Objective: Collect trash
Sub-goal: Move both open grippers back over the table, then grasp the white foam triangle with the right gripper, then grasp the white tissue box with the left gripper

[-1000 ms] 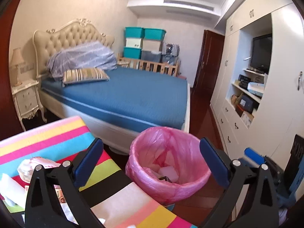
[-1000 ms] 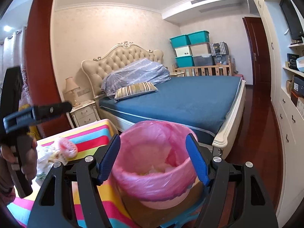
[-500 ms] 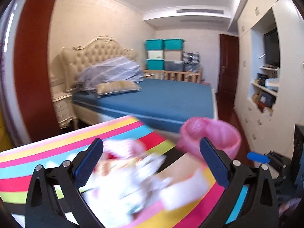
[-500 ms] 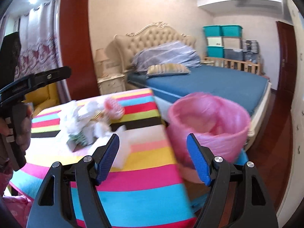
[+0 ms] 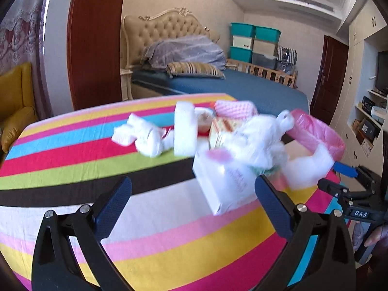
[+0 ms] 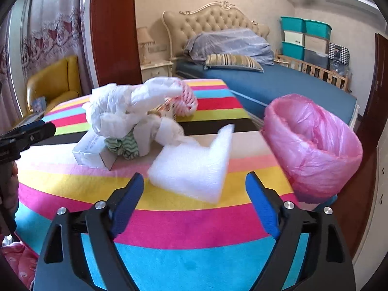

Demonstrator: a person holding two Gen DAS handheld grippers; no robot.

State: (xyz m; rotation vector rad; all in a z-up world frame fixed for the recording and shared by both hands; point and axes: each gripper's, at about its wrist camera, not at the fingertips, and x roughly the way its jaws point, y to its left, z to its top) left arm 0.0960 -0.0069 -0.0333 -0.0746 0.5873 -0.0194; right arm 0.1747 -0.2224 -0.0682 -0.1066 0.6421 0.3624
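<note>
A heap of trash lies on the striped tablecloth (image 6: 194, 220): a white plastic bag (image 6: 116, 111), a white carton (image 6: 92, 152), a pink foam net (image 6: 186, 97) and a white foam sheet (image 6: 194, 167). My right gripper (image 6: 195, 184) is empty and its jaws are opening, with the foam sheet just ahead of its tips and untouched. My left gripper (image 5: 191, 194) stands open and empty in front of the carton (image 5: 223, 184), near the bag (image 5: 259, 135) and crumpled tissue (image 5: 143, 138). The pink-lined bin (image 6: 315, 169) stands to the right of the table.
A blue bed (image 6: 278, 82) with a tufted headboard lies behind the table. A yellow armchair (image 6: 55, 82) sits at the far left and a nightstand (image 6: 155, 70) beside the bed. Built-in cupboards and shelves (image 5: 368, 111) line the right wall.
Both views have swung left and down from the bin to the trash heap on the table. The right jaws stand a little wider; the left gripper stays open.
</note>
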